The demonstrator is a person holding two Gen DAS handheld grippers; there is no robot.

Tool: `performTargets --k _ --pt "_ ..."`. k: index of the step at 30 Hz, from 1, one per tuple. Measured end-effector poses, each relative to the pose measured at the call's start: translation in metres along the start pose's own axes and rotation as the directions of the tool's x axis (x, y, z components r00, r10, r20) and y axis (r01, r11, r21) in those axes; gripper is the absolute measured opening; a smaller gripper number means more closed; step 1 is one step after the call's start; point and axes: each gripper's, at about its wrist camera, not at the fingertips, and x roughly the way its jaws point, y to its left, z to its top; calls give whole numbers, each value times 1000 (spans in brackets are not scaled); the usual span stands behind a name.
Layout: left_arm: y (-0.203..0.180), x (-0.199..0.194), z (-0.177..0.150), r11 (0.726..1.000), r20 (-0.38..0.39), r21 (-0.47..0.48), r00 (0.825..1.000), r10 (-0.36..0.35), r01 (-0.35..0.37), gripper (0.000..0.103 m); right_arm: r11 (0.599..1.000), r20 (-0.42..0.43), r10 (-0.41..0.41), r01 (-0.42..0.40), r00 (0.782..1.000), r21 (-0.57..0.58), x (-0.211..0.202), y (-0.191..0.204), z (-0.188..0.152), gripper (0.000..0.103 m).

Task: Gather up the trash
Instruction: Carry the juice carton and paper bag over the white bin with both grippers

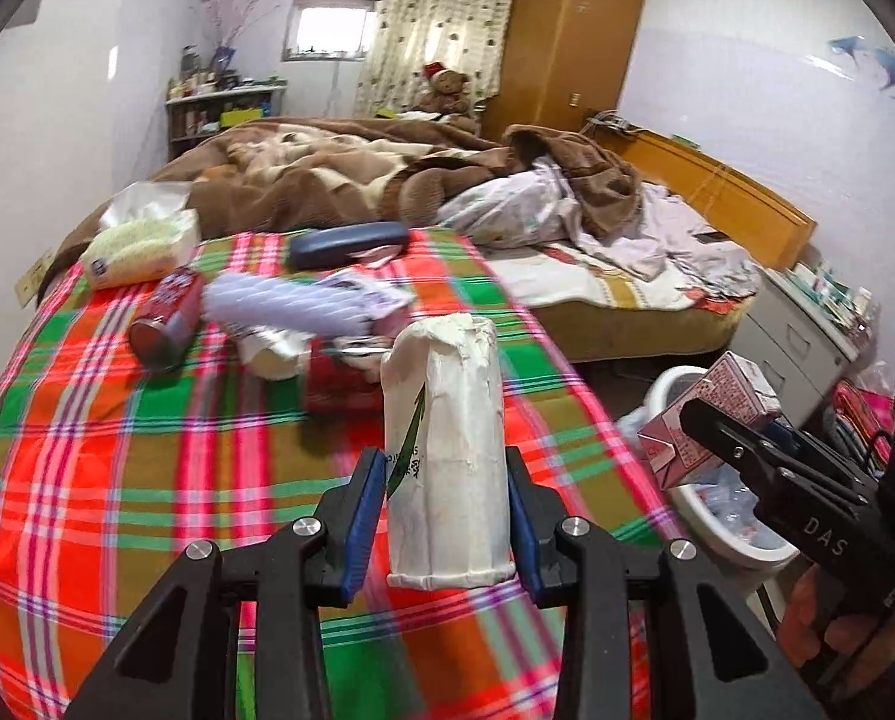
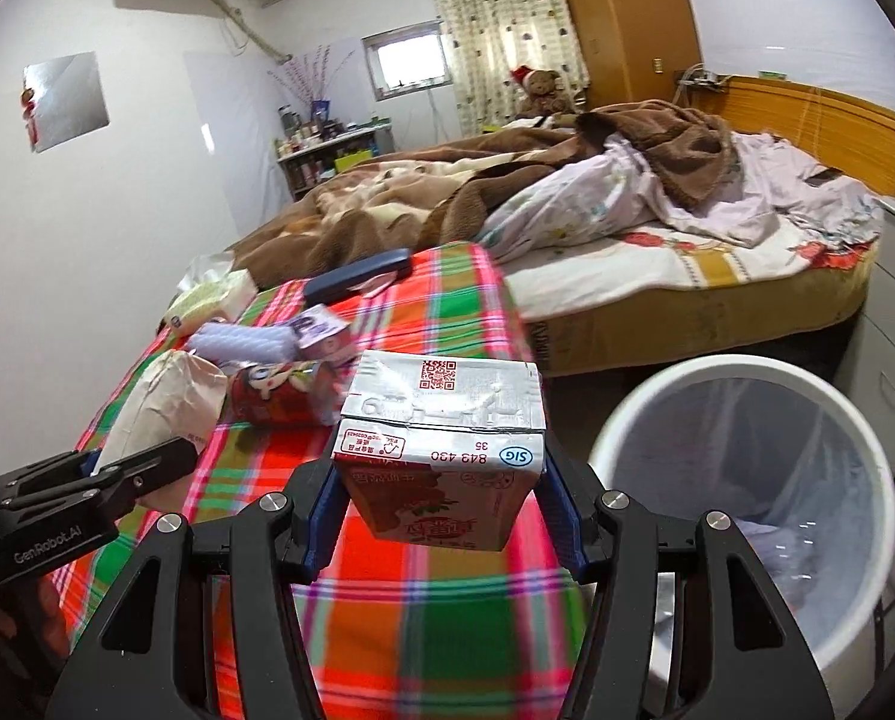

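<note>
My left gripper (image 1: pixel 446 516) is shut on a crushed white paper cup (image 1: pixel 444 444) with a green arrow print, held above the plaid cloth (image 1: pixel 117 480). In the right wrist view this cup (image 2: pixel 159 414) and the left gripper (image 2: pixel 129 474) show at the left. My right gripper (image 2: pixel 441 510) is shut on a red and silver drink carton (image 2: pixel 441 450), close to the white trash bin (image 2: pixel 741 516) lined with a clear bag. In the left wrist view the carton (image 1: pixel 711 414) hangs over the bin (image 1: pixel 729 534) in the right gripper (image 1: pixel 699 426).
More litter lies on the cloth: a red can (image 1: pixel 168 321), a purple-white wrapper (image 1: pixel 291 303), a tissue box (image 1: pixel 141 246) and a dark glasses case (image 1: pixel 348 243). An unmade bed (image 1: pixel 567 228) lies behind, with a grey drawer unit (image 1: pixel 801 330) right of it.
</note>
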Motion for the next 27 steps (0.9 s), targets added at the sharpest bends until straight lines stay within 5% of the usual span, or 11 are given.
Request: performTargets --k 16,27 --pt "-109 17 6 979 -12 155 991 -131 131 39 988 42 -142 139 989 68 -33 -72 2 58" --pt "-164 46 0 955 -80 209 977 -198 211 39 977 -15 -188 189 982 96 -30 -113 -8 58"
